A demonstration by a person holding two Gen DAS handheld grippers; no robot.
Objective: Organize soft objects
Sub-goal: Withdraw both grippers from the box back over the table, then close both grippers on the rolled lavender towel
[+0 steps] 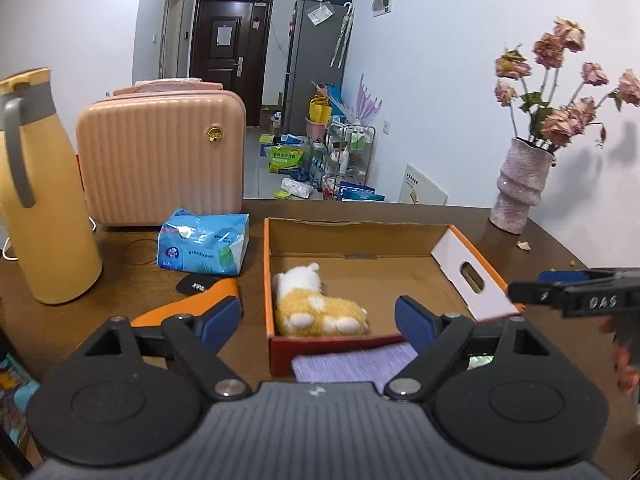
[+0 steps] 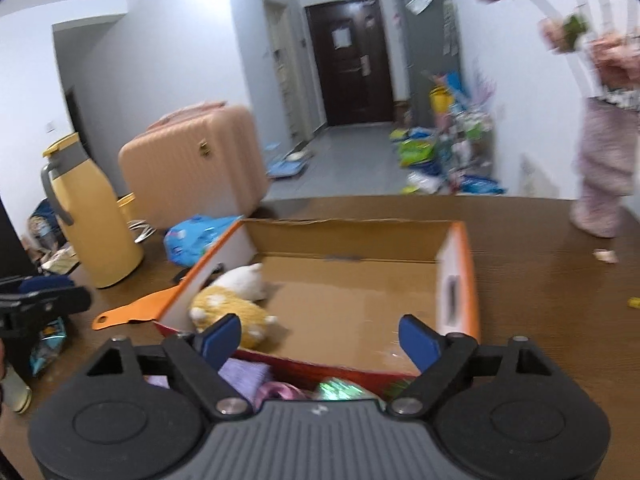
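Note:
A yellow and white plush toy (image 1: 316,308) lies in the near left corner of an open orange cardboard box (image 1: 360,248) on the wooden table; it also shows in the right wrist view (image 2: 236,304). A folded lilac cloth (image 1: 352,364) lies in front of the box's near wall, seen too in the right wrist view (image 2: 242,374). My left gripper (image 1: 318,320) is open and empty, just before the box's near wall. My right gripper (image 2: 320,338) is open and empty, above that wall, and shows at the right of the left wrist view (image 1: 576,294).
A pink suitcase (image 1: 160,160), a yellow thermos jug (image 1: 44,208) and a blue tissue pack (image 1: 204,242) stand left of the box. An orange flat piece (image 1: 192,304) lies by the box. A vase of dried flowers (image 1: 518,184) stands at the back right. Pink and green items (image 2: 332,390) lie near the cloth.

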